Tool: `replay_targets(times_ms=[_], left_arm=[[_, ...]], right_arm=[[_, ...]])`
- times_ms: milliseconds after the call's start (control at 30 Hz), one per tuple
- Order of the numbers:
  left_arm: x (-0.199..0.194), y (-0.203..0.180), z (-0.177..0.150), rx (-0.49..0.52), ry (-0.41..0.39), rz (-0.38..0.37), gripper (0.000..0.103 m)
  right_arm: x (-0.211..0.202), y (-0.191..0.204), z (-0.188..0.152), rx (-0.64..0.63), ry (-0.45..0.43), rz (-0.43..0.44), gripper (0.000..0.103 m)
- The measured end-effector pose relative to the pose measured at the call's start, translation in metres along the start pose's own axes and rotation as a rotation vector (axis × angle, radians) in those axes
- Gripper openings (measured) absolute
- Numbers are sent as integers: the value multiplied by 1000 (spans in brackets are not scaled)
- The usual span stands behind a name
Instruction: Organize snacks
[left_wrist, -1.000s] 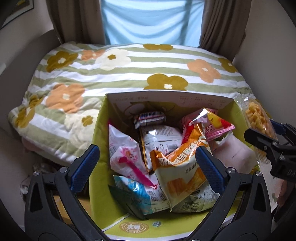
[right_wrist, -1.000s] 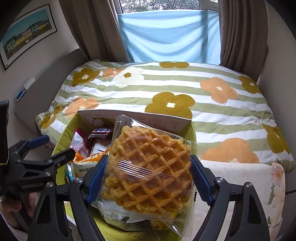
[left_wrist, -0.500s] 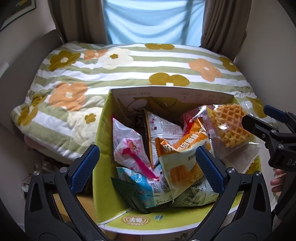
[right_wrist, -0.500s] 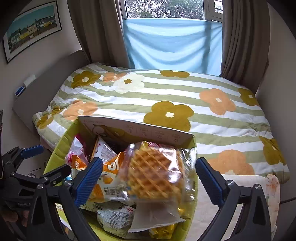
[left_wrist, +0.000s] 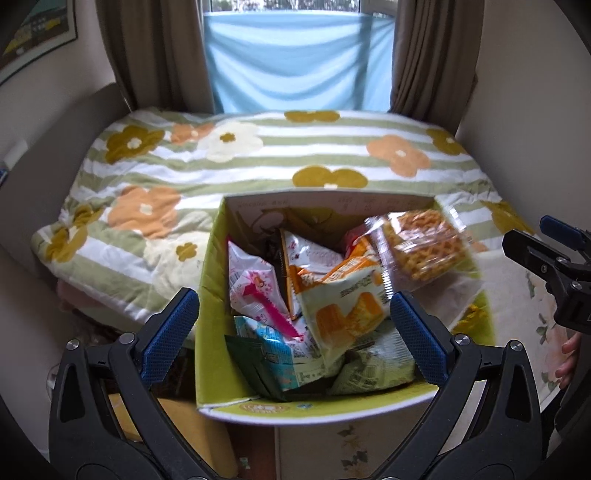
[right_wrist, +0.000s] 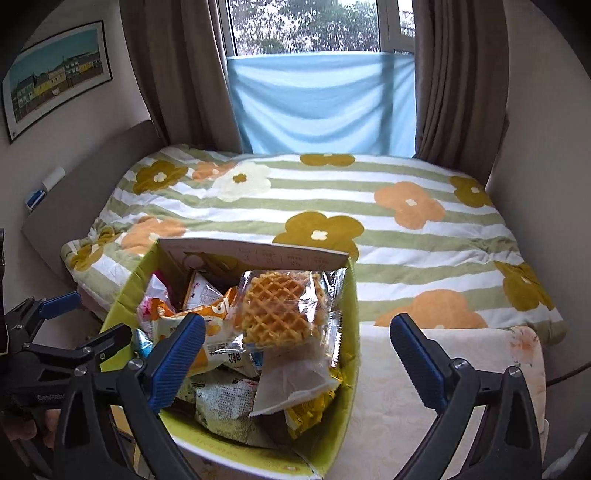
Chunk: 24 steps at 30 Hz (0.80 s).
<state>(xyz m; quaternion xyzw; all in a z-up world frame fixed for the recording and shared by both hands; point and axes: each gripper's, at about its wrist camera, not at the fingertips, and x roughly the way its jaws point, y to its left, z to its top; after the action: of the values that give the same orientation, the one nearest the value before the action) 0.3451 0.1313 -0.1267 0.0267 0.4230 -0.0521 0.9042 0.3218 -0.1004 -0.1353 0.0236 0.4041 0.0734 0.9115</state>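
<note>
A green cardboard box (left_wrist: 325, 410) (right_wrist: 236, 454) stands against the bed, filled with several snack packets. A clear packet with a waffle (left_wrist: 424, 247) (right_wrist: 280, 314) lies on top at its right side. An orange-and-white packet (left_wrist: 343, 306) and a pink-and-white packet (left_wrist: 255, 288) lie beside it. My left gripper (left_wrist: 293, 299) hovers open above the box's near edge, holding nothing. My right gripper (right_wrist: 297, 325) stands wide open above the box's right wall, with no grip on the waffle packet below it. Each gripper also shows at the edge of the other view: the right gripper (left_wrist: 546, 251) and the left gripper (right_wrist: 74, 321).
Behind the box lies a bed with a green-striped flower blanket (left_wrist: 258, 166). A pale floral cloth (right_wrist: 443, 387) covers the surface right of the box. A blue cloth (right_wrist: 321, 103) hangs at the window between brown curtains. A framed picture (right_wrist: 55, 77) hangs on the left wall.
My right gripper opened and let go of the waffle packet, which dropped onto the snacks in the box. Both grippers rose and drew back from the box.
</note>
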Motion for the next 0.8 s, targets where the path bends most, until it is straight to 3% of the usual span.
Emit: replay_targets(times_ms=[200, 333, 600, 800], left_arm=[[-88, -34, -8, 5, -166, 29, 103], [-134, -55, -27, -21, -236, 17, 103], [-201, -102, -85, -4, -305, 13, 103], [-229, -121, -123, 5, -324, 9, 103]], right_arm=[[-77, -17, -5, 16, -115, -26, 100], [-132, -32, -21, 17, -162, -81, 100], [-215, -55, -77, 42, -236, -162, 100], [-242, -63, -120, 53, -236, -175, 100]])
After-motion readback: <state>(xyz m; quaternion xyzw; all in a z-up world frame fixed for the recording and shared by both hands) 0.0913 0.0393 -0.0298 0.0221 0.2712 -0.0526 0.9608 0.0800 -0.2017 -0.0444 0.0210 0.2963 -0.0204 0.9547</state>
